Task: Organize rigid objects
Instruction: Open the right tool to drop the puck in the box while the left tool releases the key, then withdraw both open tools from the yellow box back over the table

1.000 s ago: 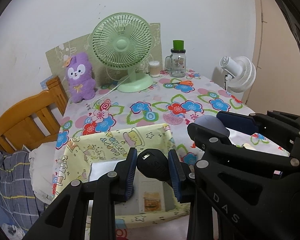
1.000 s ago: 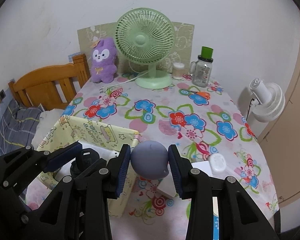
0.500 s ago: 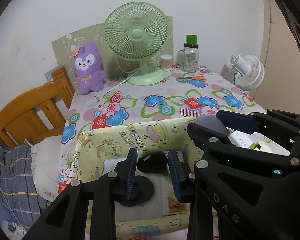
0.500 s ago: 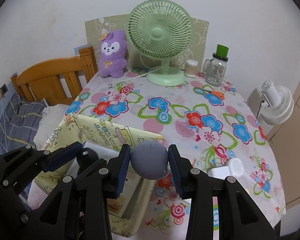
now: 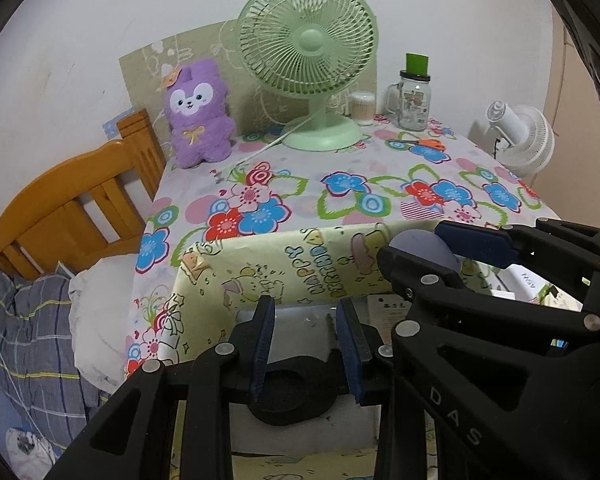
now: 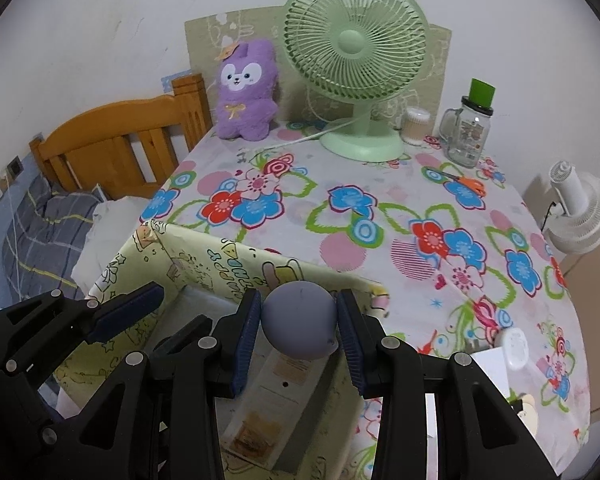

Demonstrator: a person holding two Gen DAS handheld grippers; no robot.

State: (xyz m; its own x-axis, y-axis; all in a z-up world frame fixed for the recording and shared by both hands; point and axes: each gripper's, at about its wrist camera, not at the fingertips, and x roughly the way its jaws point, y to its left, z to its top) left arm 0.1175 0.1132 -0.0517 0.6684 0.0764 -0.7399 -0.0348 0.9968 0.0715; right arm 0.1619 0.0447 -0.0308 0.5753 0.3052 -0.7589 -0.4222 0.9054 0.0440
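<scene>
A yellow cartoon-print box [image 5: 300, 276] stands at the table's near left corner; it also shows in the right wrist view [image 6: 204, 264]. My left gripper [image 5: 306, 348] is open above its inside, and a black round object [image 5: 290, 396] lies on the box floor below the fingers. My right gripper [image 6: 298, 332] is shut on a grey-purple rounded object [image 6: 300, 324] and holds it over the box's right side. That object also shows in the left wrist view [image 5: 420, 246].
A green desk fan [image 6: 356, 64], a purple plush [image 6: 246, 88], a glass jar with green lid [image 6: 470, 128], a cotton-swab tub [image 6: 416, 124] and orange scissors [image 6: 466, 182] are at the back. White items [image 6: 508, 348] lie right of the box. A wooden bed frame [image 6: 116, 148] stands left.
My left gripper let go of the black object, which now lies in the box, and drew back. The right gripper moved left over the box with the grey-purple object.
</scene>
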